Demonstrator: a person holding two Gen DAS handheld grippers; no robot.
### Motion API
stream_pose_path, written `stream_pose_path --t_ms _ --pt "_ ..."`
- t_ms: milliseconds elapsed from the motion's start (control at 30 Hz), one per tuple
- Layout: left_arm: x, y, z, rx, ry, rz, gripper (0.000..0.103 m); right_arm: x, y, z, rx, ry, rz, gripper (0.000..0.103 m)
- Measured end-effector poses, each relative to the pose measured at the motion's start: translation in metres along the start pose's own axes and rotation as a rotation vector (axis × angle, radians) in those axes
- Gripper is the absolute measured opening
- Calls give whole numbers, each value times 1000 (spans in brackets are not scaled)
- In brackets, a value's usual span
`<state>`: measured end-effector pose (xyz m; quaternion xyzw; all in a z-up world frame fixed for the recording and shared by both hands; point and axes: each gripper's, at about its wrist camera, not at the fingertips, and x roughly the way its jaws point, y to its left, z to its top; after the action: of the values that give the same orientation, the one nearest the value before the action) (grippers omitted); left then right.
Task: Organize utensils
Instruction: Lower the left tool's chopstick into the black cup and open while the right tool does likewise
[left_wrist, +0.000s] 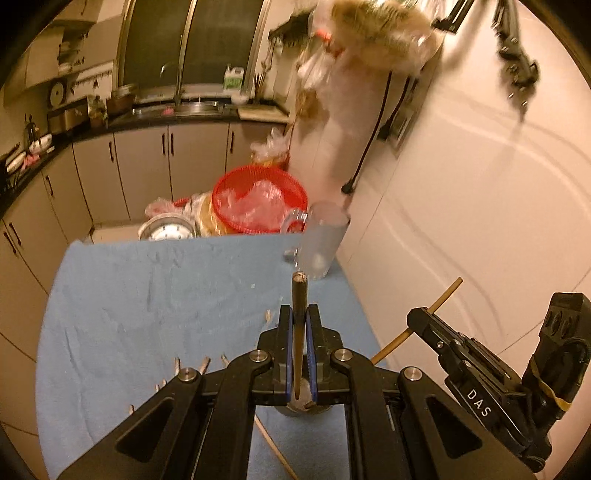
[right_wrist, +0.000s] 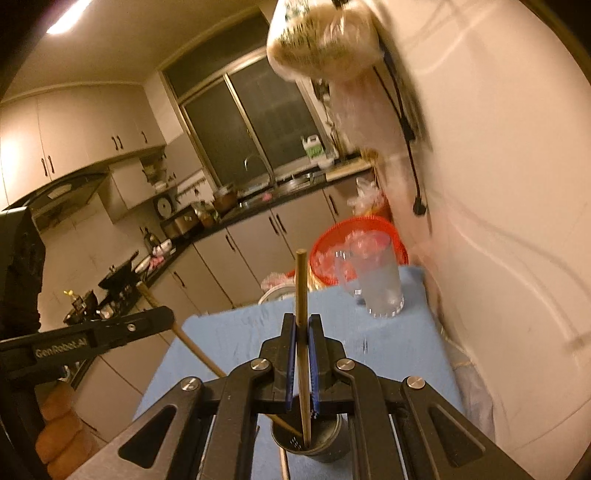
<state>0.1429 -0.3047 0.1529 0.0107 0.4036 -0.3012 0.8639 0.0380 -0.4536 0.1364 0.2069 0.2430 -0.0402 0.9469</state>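
- Two chopsticks are in play, each pinched in its own gripper. The right gripper (right_wrist: 303, 360) is clamped on a pale chopstick (right_wrist: 301, 295); in the right wrist view the stick's long axis runs nearly straight up the frame, from its blunt end at centre down to its tip at lower centre.
- That tip sits inside the mouth of a dark metal cup (right_wrist: 314, 441) at the bottom centre of the right wrist view, on the blue cloth (right_wrist: 240, 332). So the container lies directly below the right jaws, and this hand looks the nearer one to a release.
- The left gripper (left_wrist: 300, 347) is closed on a darker chopstick (left_wrist: 298, 302), also running up the frame in its own view. Its lower end points at the cup (left_wrist: 295, 406) just under the jaws, and a second stick tip shows at the rim there.
- From the right wrist view, the left tool (right_wrist: 110, 332) enters from the left edge, its stick slanting down towards the cup.
- A frosted glass mug (right_wrist: 378, 280) stands farther back on the cloth, right of centre, well apart from both sticks.
- More loose sticks (left_wrist: 273, 450) lie on the cloth near the bottom of the left wrist view.
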Motion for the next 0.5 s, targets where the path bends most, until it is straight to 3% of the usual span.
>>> stream_pose_path --t_ms 233,367,500 --pt "22 5 -5 -14 40 25 9 17 -11 -8 13 30 -30 11" --pt "16 5 -3 -16 25 21 37 10 -11 -8 11 13 -36 25" --pt "2 8 -3 -9 -3 18 38 -8 -10 -8 16 -25 -32 25"
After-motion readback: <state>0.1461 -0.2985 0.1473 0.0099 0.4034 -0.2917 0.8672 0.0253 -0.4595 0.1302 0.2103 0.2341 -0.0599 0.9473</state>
